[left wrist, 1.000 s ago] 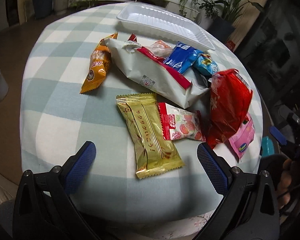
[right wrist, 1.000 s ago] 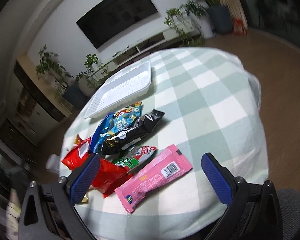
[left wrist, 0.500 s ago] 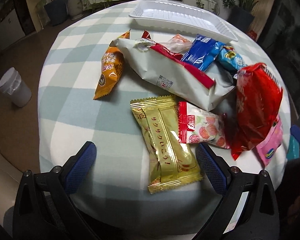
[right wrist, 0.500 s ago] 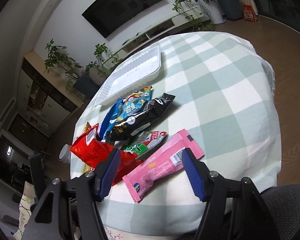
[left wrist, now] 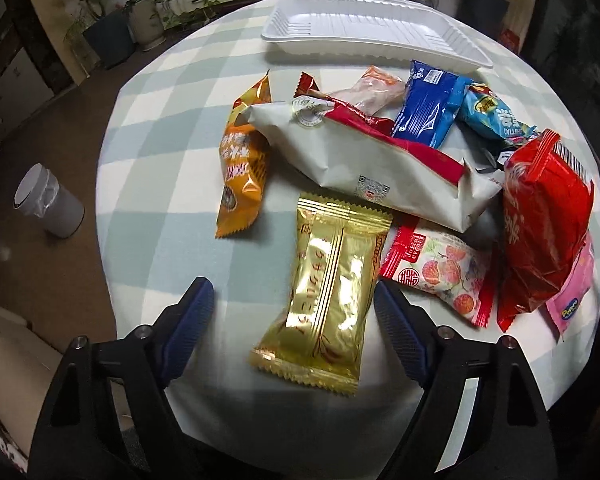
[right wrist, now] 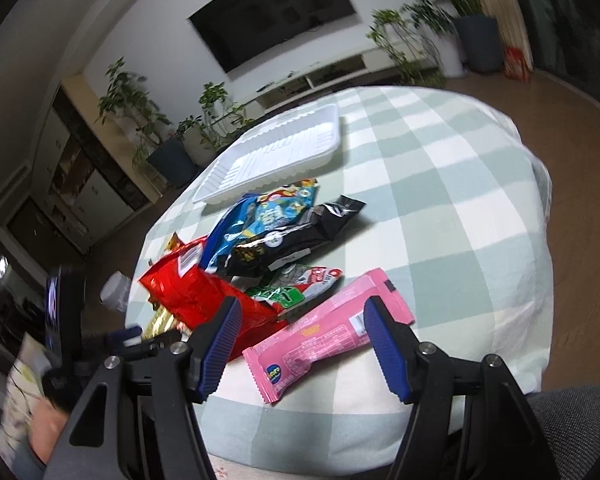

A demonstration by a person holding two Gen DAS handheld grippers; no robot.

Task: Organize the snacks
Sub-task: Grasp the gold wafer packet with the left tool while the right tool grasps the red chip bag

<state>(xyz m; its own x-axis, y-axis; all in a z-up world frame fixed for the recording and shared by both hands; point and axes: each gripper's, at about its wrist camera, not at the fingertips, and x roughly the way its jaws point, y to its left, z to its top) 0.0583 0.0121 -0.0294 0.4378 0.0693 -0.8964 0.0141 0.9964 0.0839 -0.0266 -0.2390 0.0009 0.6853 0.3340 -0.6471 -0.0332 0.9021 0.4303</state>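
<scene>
Snacks heaped mid-tablecloth [left wrist: 160, 240], bare cloth near edges, white tray [left wrist: 372, 28] empty, left gripper [left wrist: 296, 320] closing astride gold packet [left wrist: 332, 288], unpressed, right gripper [right wrist: 300, 344] narrowed around pink packet [right wrist: 332, 336], untouched.

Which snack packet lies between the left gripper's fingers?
The gold foil packet: it alone lies between the left gripper fingers, not yet pinched; the other packets lie farther off or to the side.

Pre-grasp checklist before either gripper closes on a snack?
1. White tray free to take snacks: ok.
2. Left gripper straddles gold packet, jaws just closing, pads not touching: ok.
3. Right gripper lined up over pink packet, pads clear: ok.
4. Gold packet free of neighbours: ok.
5. Pink packet free: not ok, red bag overlaps it.
6. Height above table: cannot tell.
</scene>
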